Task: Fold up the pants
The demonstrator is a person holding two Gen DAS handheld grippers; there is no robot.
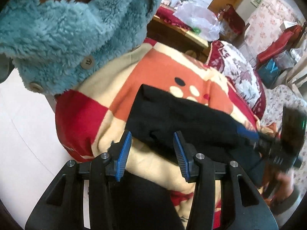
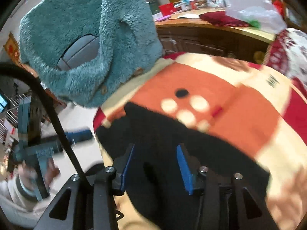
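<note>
While the black pants [image 1: 172, 118] lie bunched on the checked blanket [image 1: 107, 103] that covers the bed, both tongs hang just above them with nothing held. In the left wrist view the left tongs [image 1: 152, 147] stand wide apart, their blue ribbed pads [image 1: 123, 156] empty, and the near edge of the dark cloth lies just beyond the tips; whether the tips touch it cannot be told. Off to the right of that view the right tongs [image 1: 268, 145] show blurred over the far end of the pants, and a hand [image 1: 284, 182] behind them is also smeared by motion.

From the right wrist view the right tongs [image 2: 155, 153] are likewise spread, blue pads [image 2: 185, 172] bare, with the black fabric [image 2: 172, 134] spread beneath and ahead of them across the orange and cream squares of the blanket [image 2: 239, 118]. At the left edge the left tongs [image 2: 48, 145] appear as a blurred shape held by a hand [image 2: 51, 172] in a pale sleeve, over the pale floor [image 2: 80, 115] beside the bed.

A teal fleece jacket [image 1: 63, 38] with round buttons hangs above the blanket's far corner. Beyond it a wooden table [image 2: 201, 23] carries a dark red cloth and a crumpled clear plastic bag [image 1: 199, 19]. A red and white patterned pillow [image 1: 241, 76] rests at the blanket's far right side.
</note>
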